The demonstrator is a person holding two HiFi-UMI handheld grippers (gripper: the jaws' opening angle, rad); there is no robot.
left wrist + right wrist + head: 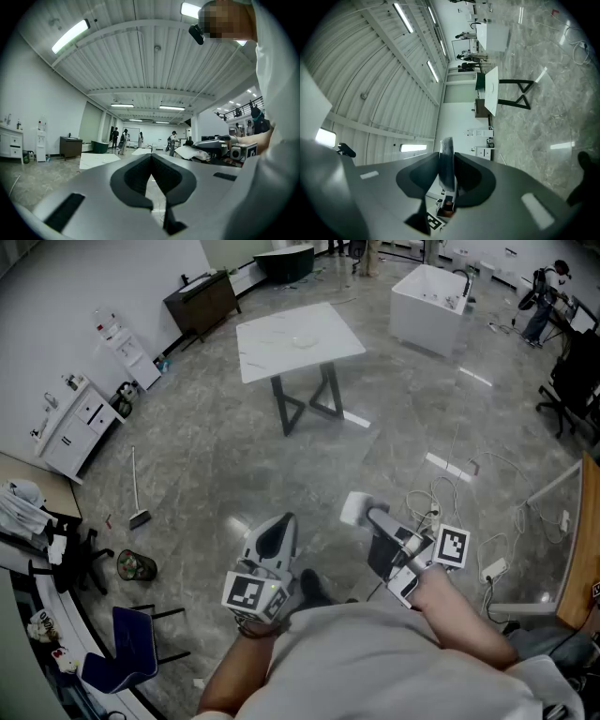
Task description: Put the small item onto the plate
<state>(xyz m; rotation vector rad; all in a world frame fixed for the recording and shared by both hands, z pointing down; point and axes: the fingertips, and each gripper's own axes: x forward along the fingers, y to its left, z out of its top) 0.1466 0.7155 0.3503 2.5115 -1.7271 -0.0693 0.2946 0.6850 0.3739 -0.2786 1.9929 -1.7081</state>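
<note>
Looking down through the head view, I see both tongs held over the grey floor (pixel 216 427), well apart from the white counter (pixel 272 334) that stands farther off. The left tongs (pixel 281 523) point ahead, their marker cube (pixel 248 594) behind them. The right tongs (pixel 368 514) are just beside them, with the small item (pixel 354 507), pale and rounded, at their tips. Near the counter's middle I see a faint pale shape (pixel 302 341), too small for me to name. Cables (pixel 450 491) trail on the floor near the right tongs.

In the left gripper view, the jaws meet at their tips and nothing sits between them. The counter's white top shows low and far off beyond them, and people (pixel 119 138) stand at the far end of the room.

In the right gripper view, the jaws are narrow and pressed on the small item. It is thin and flat, stands on edge between the pads and pokes out past the tips. The counter stands far away on its dark legs.
</note>
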